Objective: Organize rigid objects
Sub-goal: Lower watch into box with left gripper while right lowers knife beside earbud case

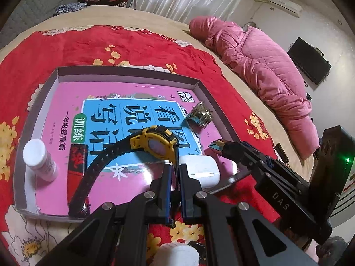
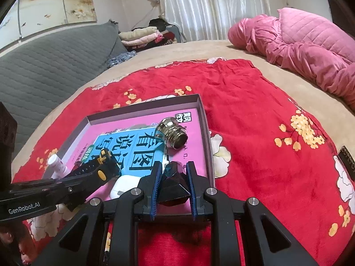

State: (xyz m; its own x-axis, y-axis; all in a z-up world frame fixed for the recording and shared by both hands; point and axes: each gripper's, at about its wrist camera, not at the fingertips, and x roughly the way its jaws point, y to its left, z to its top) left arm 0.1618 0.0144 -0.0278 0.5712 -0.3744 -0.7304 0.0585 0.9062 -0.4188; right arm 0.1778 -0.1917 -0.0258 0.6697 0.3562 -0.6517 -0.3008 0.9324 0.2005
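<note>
- Two views differ: only the left wrist view shows the red lighter [image 1: 78,159] at lower left and the air conditioner [image 1: 285,4] at upper right; only the right wrist view shows the grey quilted sofa [image 2: 51,66] at left.
- Left gripper [image 1: 175,173] is pressed together on the watch [image 1: 155,144] strap — right gripper [image 2: 173,175] pinches a dark faceted stone [image 2: 174,186].
- Shallow tray [image 1: 124,69] with a pink book [image 1: 66,110] lies on a red flowered cloth [image 2: 244,110] on a bed; pink quilt [image 2: 310,44] at upper right.
- Watch lies in the tray's lower middle, its strap running to lower left.
</note>
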